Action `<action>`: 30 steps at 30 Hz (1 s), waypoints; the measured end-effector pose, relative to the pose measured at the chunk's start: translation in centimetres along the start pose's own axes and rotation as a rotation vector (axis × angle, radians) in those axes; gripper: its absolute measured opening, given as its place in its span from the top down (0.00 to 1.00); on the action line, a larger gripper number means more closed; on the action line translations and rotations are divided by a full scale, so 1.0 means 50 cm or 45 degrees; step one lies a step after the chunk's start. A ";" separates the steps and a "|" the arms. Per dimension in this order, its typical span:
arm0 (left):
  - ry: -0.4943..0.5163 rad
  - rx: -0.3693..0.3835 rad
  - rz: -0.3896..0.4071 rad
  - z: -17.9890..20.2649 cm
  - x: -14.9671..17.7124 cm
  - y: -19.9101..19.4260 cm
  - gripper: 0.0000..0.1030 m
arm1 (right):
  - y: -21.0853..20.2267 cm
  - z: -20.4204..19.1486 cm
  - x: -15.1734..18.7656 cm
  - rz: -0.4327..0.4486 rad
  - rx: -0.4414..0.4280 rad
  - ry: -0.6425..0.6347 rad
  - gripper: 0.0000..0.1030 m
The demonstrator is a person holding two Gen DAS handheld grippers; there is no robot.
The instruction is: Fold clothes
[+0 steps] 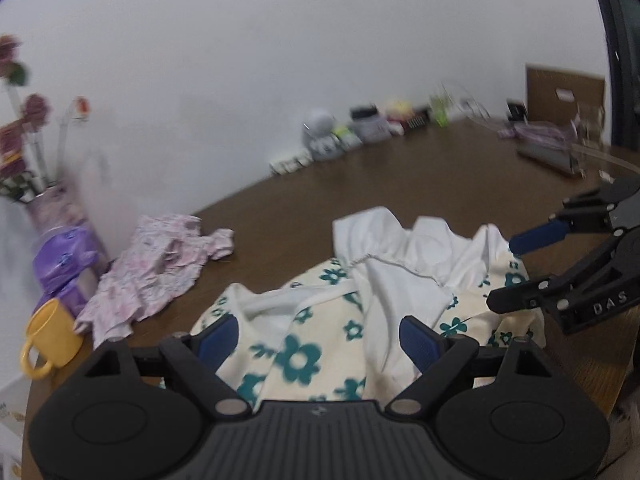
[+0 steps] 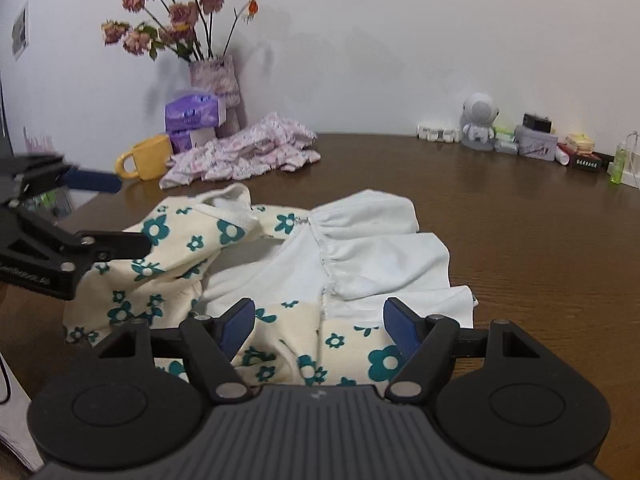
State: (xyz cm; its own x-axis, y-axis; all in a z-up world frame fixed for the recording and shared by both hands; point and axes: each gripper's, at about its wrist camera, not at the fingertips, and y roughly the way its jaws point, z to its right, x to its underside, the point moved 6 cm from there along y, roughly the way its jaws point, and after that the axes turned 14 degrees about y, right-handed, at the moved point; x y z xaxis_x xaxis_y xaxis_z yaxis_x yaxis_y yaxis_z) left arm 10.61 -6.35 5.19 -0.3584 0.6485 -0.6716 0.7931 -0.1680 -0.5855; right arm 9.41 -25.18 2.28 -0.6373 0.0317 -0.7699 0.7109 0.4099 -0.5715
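A cream dress with teal flowers and a white ruffled skirt [image 1: 372,280] lies crumpled on the brown table [image 1: 420,184]. My left gripper [image 1: 318,340] hovers open just over its near flowered part, with cloth showing between the blue pads but not pinched. My right gripper [image 1: 508,272] stands open at the right, over the dress's edge. In the right wrist view the dress [image 2: 360,252] spreads ahead, and my right gripper [image 2: 320,324] is open above its flowered hem. My left gripper [image 2: 130,214] comes in from the left, its lower finger against a flowered sleeve.
A pink patterned garment [image 2: 248,152] lies crumpled at the back left beside a yellow mug [image 2: 146,158], purple tissue packs [image 2: 194,114] and a vase of dried flowers [image 2: 216,76]. Small toys and boxes [image 2: 520,140] line the wall. Bare table [image 2: 520,240] lies right of the dress.
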 end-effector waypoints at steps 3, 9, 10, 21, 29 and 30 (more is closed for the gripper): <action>0.046 0.017 -0.079 0.004 -0.019 0.044 0.16 | 0.014 0.008 -0.004 -0.069 -0.006 -0.006 0.30; 0.086 0.053 -0.236 0.018 -0.037 0.122 0.23 | 0.025 0.026 -0.007 -0.116 -0.007 -0.025 0.30; 0.079 0.056 -0.257 0.019 -0.037 0.132 0.26 | 0.027 0.028 -0.007 -0.121 -0.007 -0.031 0.30; -0.008 0.047 -0.376 0.009 -0.026 0.156 0.59 | 0.051 0.045 -0.007 -0.225 -0.050 -0.079 0.31; -0.028 0.075 -0.370 0.008 -0.022 0.155 0.80 | 0.065 0.023 0.005 -0.307 -0.154 -0.104 0.79; -0.028 0.074 -0.366 0.006 -0.021 0.154 0.81 | 0.068 0.023 0.007 -0.327 -0.168 -0.092 0.85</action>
State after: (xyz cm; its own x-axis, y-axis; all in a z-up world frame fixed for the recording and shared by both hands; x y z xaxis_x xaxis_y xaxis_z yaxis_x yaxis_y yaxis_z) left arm 16.95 -8.54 1.26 -0.5756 0.6593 -0.4837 0.6281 -0.0223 -0.7778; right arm 11.93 -24.84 -0.28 -0.7651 -0.1512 -0.6259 0.4814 0.5112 -0.7120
